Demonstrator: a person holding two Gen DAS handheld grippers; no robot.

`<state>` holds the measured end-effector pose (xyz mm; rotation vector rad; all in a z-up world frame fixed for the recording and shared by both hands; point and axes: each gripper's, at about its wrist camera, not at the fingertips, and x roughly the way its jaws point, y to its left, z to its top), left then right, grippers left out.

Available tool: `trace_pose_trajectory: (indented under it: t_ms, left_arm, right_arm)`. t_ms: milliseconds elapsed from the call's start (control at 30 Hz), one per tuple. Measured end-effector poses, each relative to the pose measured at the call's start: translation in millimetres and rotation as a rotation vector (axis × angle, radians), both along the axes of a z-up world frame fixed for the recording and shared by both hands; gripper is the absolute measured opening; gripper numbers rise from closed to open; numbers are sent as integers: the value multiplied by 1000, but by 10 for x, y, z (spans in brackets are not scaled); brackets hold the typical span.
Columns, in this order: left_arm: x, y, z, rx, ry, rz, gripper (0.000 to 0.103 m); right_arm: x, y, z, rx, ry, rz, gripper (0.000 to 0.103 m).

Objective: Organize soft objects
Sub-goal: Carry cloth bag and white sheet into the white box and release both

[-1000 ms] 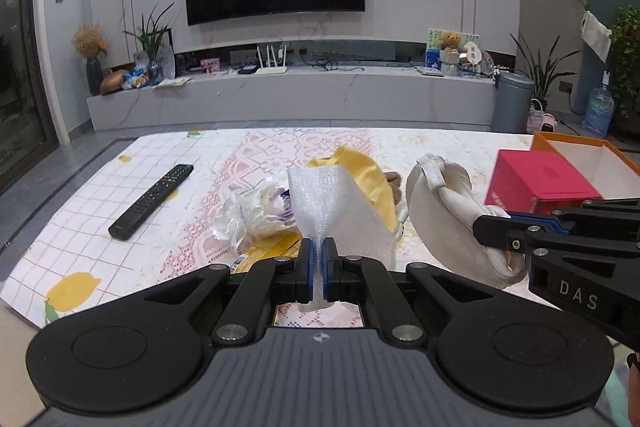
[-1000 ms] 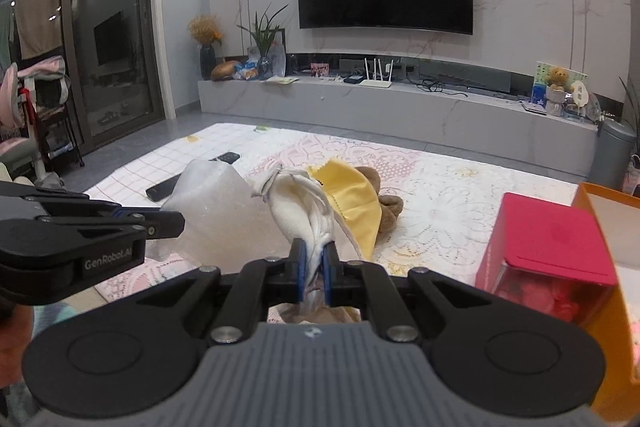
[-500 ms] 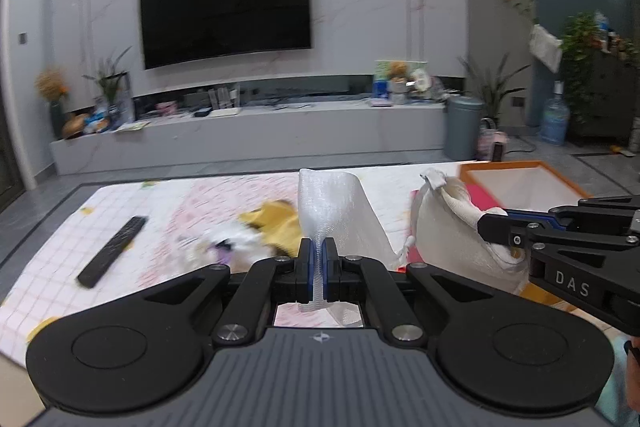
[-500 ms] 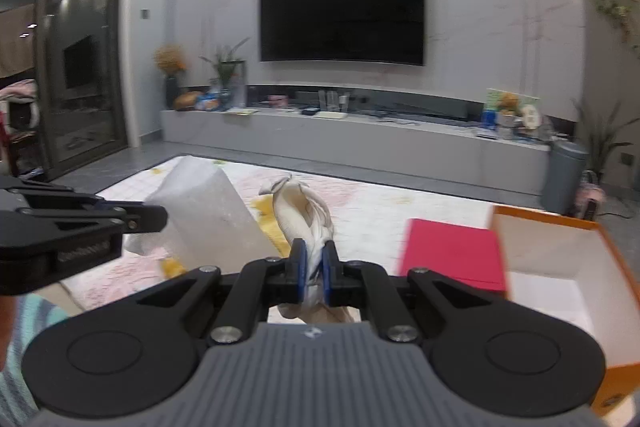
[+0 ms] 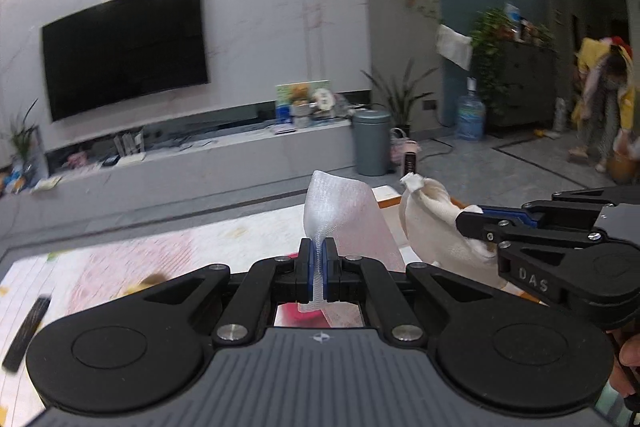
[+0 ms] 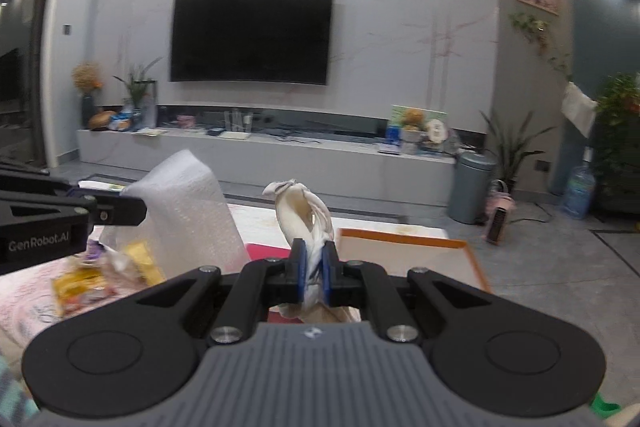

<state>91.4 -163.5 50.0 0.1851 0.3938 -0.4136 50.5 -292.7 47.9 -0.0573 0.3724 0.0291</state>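
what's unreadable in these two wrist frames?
- Box interior, right wrist: gripper body covers it.
- Lower ends of mesh sheet and cream cloth: hidden behind the gripper bodies holding them.
- Remote, left wrist: blurred, partly covered.
- Yellow items, right wrist: too blurred to identify.

White mesh sheet (image 5: pixel 344 215) — cream cloth (image 6: pixel 306 215).

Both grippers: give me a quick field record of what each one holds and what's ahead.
left gripper: shut on white mesh sheet
right gripper: shut on cream cloth bag
box: orange rim, open, just ahead of the right gripper
red lid: beside the box, partly hidden
table clutter: yellow items at left in the right wrist view
remote: on the table, at the left edge of the left wrist view
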Motion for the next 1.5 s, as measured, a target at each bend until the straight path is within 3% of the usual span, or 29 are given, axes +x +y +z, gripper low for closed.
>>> trace_pose_trajectory:
  t_ms: [200, 400, 633, 967, 1233, 1500]
  left_arm:
    - [249, -588, -143, 60, 19, -73, 4]
    - [498, -920, -370, 94, 88, -106, 4]
    - [668, -1074, -634, 87, 205, -153, 4]
    - [953, -1229, -959, 124, 338, -163, 4]
    - [994, -1274, -1092, 196, 356, -153, 6]
    - [954, -1281, -1020, 213, 320, -143, 21]
  right_arm:
    - [269, -432, -112, 9, 75, -58, 5]
    - [578, -754, -353, 8, 184, -93, 5]
    - [819, -1109, -685, 66, 306, -112, 6]
    - [1135, -1241, -930, 51, 403, -78, 6]
    - [1286, -1242, -1170, 36, 482, -60, 9]
    - [1309, -1208, -1254, 13, 521, -70, 16]
